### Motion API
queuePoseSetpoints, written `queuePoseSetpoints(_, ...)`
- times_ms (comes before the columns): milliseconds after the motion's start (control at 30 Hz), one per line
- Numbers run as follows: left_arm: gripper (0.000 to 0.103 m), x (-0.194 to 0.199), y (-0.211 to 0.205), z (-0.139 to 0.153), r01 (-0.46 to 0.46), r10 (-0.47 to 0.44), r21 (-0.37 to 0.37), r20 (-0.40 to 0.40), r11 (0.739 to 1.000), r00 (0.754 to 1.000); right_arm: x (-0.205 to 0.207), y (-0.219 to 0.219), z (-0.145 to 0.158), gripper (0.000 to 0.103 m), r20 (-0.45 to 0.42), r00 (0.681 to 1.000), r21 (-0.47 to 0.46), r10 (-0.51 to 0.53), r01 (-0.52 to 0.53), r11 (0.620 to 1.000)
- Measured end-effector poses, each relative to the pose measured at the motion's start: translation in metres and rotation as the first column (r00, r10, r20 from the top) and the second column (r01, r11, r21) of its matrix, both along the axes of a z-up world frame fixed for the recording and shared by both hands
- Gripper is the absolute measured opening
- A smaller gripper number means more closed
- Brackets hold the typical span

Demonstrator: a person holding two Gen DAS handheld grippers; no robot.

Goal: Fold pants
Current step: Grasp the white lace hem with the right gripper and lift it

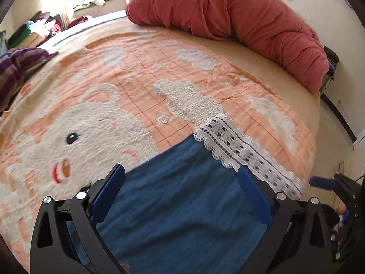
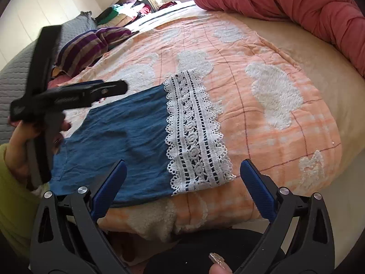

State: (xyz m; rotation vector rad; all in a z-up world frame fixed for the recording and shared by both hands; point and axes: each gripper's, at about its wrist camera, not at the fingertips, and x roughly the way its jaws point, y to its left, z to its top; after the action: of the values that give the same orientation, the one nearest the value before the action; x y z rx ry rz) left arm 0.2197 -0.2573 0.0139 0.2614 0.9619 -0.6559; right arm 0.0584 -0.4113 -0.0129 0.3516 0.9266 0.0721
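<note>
so the pants are lying flat on the bed near its front edge, on the peach blanket. blue fabric with a white lace hem, and the long axis runs pretty much along that front edge, lace end pointing toward the bed's right side. the left gripper hangs right over the blue part with its jaws wide apart, nothing between them, cloth straight ahead and below. the right gripper sits at the front edge with jaws spread too, empty, with the lace corner just ahead between the tips. from the right wrist view you can see the left gripper side-on over the far end of the blue cloth, held in a hand. my guess is no fold has started yet. the right one looks nearer the lace end, the left nearer the other end, so each would likely pinch its own end and bring them together along that long axis. can't tell where the waistband is, it's hidden.
</note>
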Motion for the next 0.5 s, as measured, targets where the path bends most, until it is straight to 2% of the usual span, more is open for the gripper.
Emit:
queuePoseSetpoints(200,0.098,0.029,-0.023,-0.024,0.023,-0.025,-0.025,-0.06,0.999,0.998,0.01,-0.004,-0.014,0.094,-0.032,0.999,0.026,-0.004,0.004,1.0)
queuePoseSetpoints(467,0.097,0.053,-0.041,-0.051,0.059,-0.074,-0.115,-0.13,0.992,0.989,0.02,-0.006,-0.03,0.093,-0.053,0.999,0.07,0.01,-0.006,0.997)
queuePoseSetpoints(500,0.097,0.053,-0.042,-0.053,0.069,-0.084,-0.113,-0.131,0.991,0.988,0.021,-0.007,-0.032,0.088,-0.053,0.999,0.077,0.012,-0.007,0.997)
